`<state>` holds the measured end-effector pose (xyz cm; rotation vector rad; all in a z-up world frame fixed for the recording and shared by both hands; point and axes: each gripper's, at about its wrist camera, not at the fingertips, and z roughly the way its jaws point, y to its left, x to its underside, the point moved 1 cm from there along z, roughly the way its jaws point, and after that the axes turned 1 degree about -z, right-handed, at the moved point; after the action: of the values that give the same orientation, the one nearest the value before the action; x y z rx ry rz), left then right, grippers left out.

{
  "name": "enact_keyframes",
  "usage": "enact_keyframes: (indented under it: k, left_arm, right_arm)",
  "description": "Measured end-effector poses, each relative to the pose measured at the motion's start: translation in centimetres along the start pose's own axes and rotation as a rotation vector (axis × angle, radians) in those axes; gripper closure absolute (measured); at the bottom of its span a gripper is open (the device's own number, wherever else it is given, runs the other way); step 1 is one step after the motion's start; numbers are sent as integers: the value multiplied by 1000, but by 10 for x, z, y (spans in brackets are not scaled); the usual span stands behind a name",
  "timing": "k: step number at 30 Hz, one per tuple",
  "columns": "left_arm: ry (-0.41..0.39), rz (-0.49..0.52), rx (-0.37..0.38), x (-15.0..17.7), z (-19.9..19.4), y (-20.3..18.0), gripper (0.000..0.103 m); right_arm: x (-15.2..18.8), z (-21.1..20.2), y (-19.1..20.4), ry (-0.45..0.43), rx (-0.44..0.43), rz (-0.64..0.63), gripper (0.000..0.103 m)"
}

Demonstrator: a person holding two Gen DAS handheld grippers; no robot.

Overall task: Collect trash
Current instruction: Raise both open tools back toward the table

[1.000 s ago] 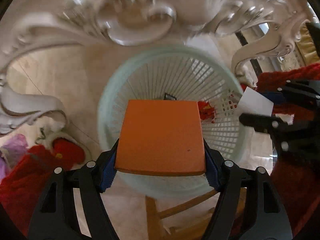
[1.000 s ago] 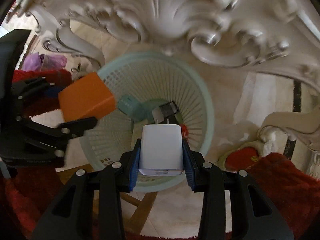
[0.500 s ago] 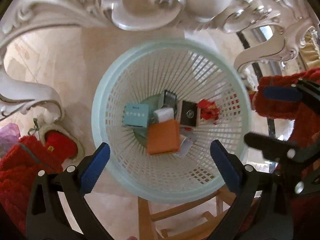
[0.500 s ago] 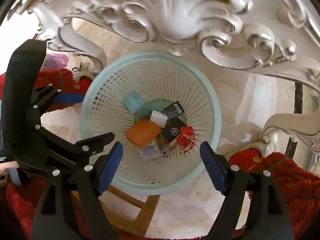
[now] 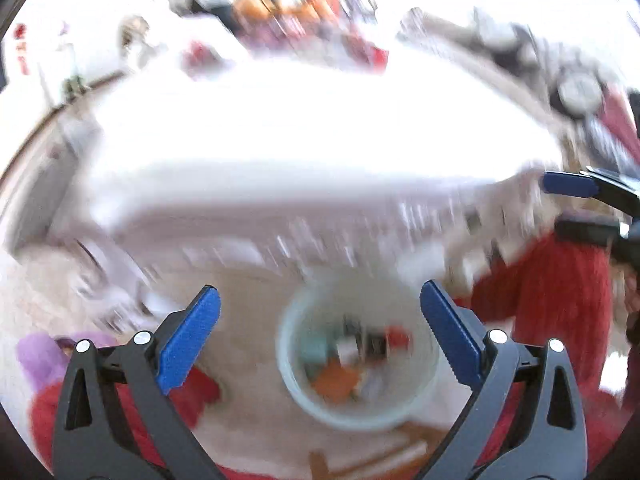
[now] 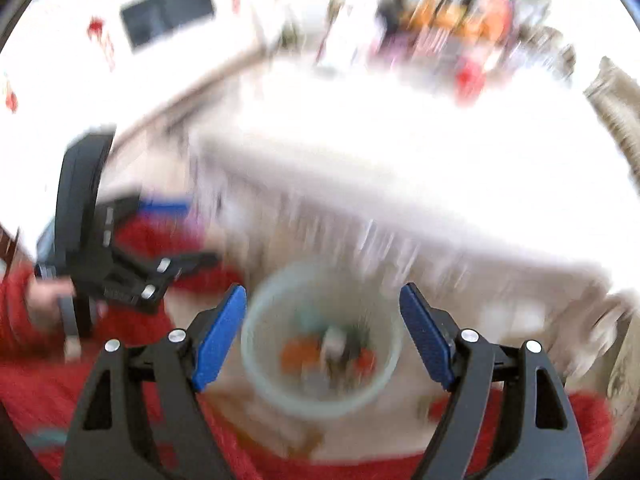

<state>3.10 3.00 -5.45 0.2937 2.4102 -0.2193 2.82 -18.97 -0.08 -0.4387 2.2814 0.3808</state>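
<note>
In the left wrist view the left gripper (image 5: 320, 316) is seen nearest, its blue-padded fingers (image 5: 188, 340) spread wide with nothing between them; in the right wrist view the right gripper (image 6: 322, 314) is likewise held spread and empty. Below and between the fingers of each, a pale green basket (image 5: 298, 392) is seen from above, standing on a light floor. Inside it a heap of trash (image 5: 348, 360) lies on the bottom: an orange box (image 5: 334, 384), a teal piece (image 5: 314, 348), a white piece, something dark and a red scrap can be made out, though their outlines are smeared by motion blur. Red fabric (image 5: 560, 300) is seen beside the basket, and a wooden frame is partly visible under its near edge. Farther off, a white table (image 5: 300, 132) fills the middle of both views, its top overexposed. On its far side a cluster of colourful objects (image 6: 460, 28) is seen, too blurred to identify. The right gripper is cut off at the right edge of the left view.
</note>
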Motion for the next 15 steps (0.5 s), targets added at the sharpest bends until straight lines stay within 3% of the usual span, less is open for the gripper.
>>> enact_keyframes:
  k: [3, 5, 10, 15]
  left_arm:
    - [-120, -86, -71, -54, -12, 27, 6]
    - [-166, -149, -129, -91, -5, 46, 6]
    - [-179, -296, -98, -161, 41, 82, 6]
    - [-120, -316, -149, -216, 104, 99, 6]
  right_arm:
    - [-51, -6, -28, -144, 161, 51, 28]
    - [-81, 7, -47, -186, 228, 91, 28]
    - [-123, 58, -83, -162, 300, 143, 28]
    - [-143, 108, -113, -76, 276, 192, 28]
